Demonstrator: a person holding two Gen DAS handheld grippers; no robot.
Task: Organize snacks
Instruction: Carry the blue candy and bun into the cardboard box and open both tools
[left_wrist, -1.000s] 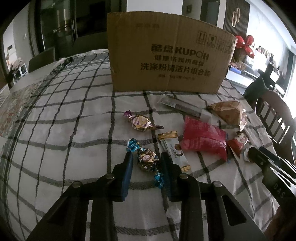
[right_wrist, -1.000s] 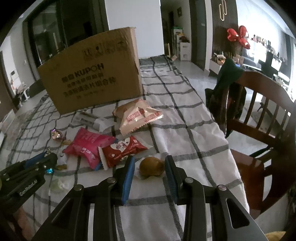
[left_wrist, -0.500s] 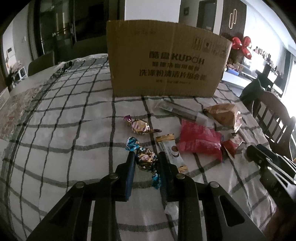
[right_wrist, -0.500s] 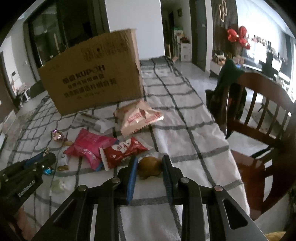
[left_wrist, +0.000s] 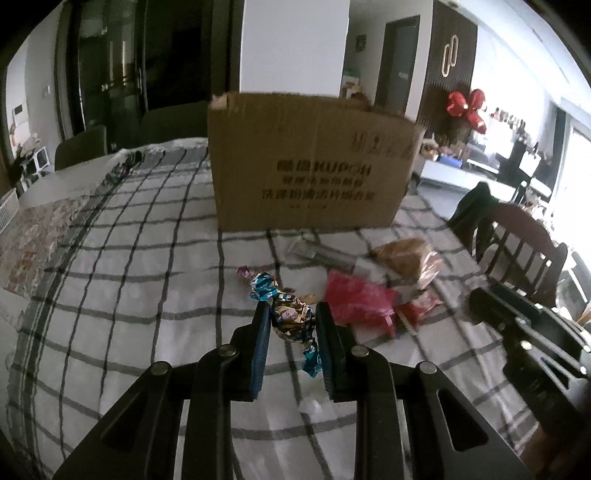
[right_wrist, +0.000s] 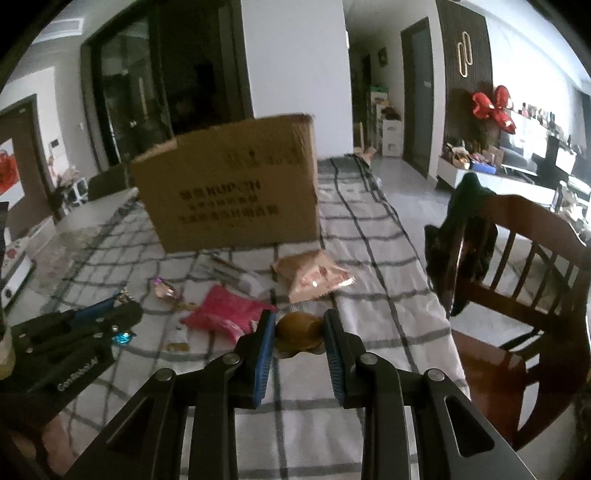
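A: What is held by the left gripper (left_wrist: 291, 319)?

B: A foil-wrapped candy (left_wrist: 291, 318) is clamped between its closed jaws at lower centre of the left wrist view, seemingly clear of the checked tablecloth (left_wrist: 140, 280).

A: And by the right gripper (right_wrist: 300, 326)?

B: A brown round snack (right_wrist: 298, 330) in clear wrap is pinched at the centre of its view, the jaws narrowed onto it.

A: What is left on the cloth?

B: A pink packet (right_wrist: 227, 314) is seen left of the jaws, a tan packet (right_wrist: 314, 275) above them, and a small candy (right_wrist: 164, 290) further left (all loose).

A: Which step is judged to be in hand?

B: Carrying both picked pieces. The cardboard box (left_wrist: 314, 162), upper centre, is presumably the destination; both loads would need to be raised over its rim and released inside.
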